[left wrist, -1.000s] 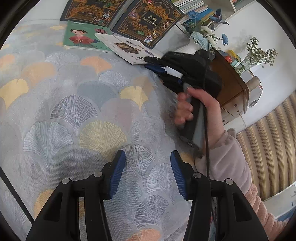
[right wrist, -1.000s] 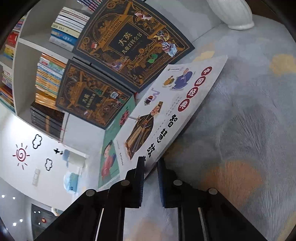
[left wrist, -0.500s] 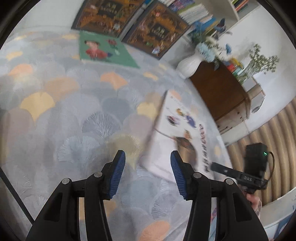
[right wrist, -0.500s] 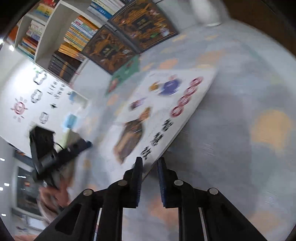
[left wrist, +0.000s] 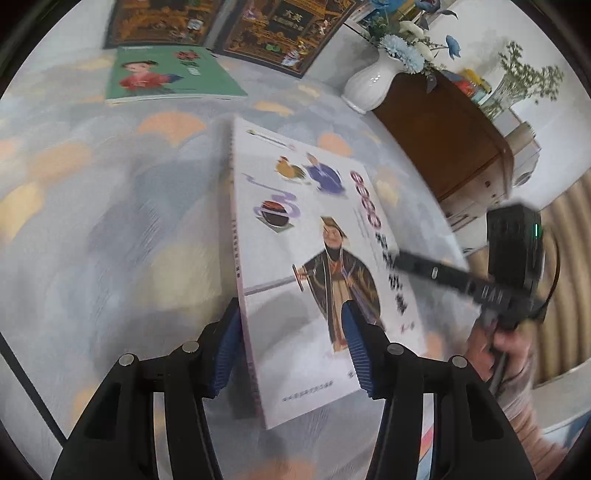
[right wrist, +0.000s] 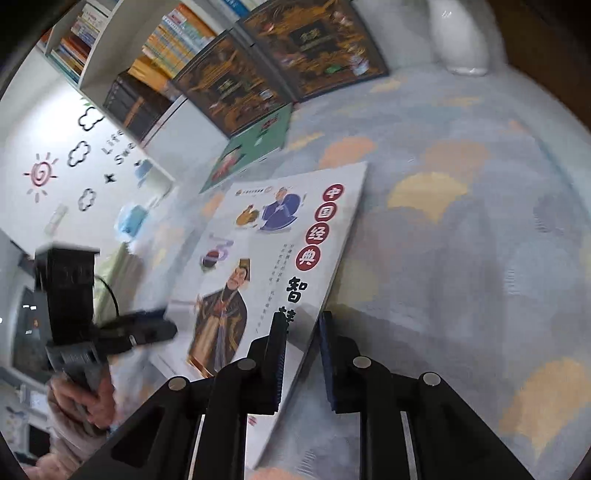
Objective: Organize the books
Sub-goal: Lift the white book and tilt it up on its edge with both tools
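Observation:
A white picture book with a robed emperor on its cover lies tilted over the patterned rug, its right edge raised. That edge sits between the jaws of my right gripper. The jaws are opening, and a thin gap shows beside the right-hand pad. My left gripper is open. One of its pads is beside the spine, the other is over the cover, and neither presses. A green book lies flat further back.
Two dark ornate books lean against a bookshelf behind the green book. A white vase of flowers stands beside a brown wooden cabinet on the right. A person's hand holds the right gripper.
The right gripper carried the white book away from the green book and across the rug. The book's spine end now lies between the left fingers. The right jaws stand slightly wider.

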Available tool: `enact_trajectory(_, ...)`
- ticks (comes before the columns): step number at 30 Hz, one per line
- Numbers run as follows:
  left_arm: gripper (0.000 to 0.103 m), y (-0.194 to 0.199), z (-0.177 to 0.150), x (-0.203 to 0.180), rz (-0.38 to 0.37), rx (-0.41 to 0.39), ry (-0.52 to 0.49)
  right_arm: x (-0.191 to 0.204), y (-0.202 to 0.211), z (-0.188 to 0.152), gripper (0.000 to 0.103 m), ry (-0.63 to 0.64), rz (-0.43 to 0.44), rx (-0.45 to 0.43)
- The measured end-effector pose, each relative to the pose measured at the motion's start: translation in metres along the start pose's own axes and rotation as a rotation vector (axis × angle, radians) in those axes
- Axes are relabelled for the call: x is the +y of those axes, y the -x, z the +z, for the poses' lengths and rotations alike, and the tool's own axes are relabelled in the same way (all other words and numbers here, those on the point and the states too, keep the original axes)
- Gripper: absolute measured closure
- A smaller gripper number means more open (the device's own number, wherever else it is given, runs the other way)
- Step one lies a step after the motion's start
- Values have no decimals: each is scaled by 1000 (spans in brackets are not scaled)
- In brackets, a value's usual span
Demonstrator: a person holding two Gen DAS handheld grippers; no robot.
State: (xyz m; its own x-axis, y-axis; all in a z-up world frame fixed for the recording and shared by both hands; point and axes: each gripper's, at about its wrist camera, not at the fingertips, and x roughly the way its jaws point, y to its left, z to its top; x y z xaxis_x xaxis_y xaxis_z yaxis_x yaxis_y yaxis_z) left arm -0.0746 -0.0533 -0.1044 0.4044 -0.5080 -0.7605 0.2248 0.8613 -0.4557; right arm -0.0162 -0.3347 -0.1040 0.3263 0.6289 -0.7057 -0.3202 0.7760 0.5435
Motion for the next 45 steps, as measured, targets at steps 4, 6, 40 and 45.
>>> enact_trajectory(4,53,32,-51,-5,115,-18,-18,22,-18,-9,84,69,101,88)
enact_trajectory(6,52,43,-64,-1,132,-7,-19,32,-23,-14,84,103,131,113)
enact_trajectory(40,60,50,-58,24,60,15,-33,49,-34,-27,79,140,193,221)
enact_trajectory(45,65,44,-41,44,17,-18,19,31,-44,-21,79,59,312,232)
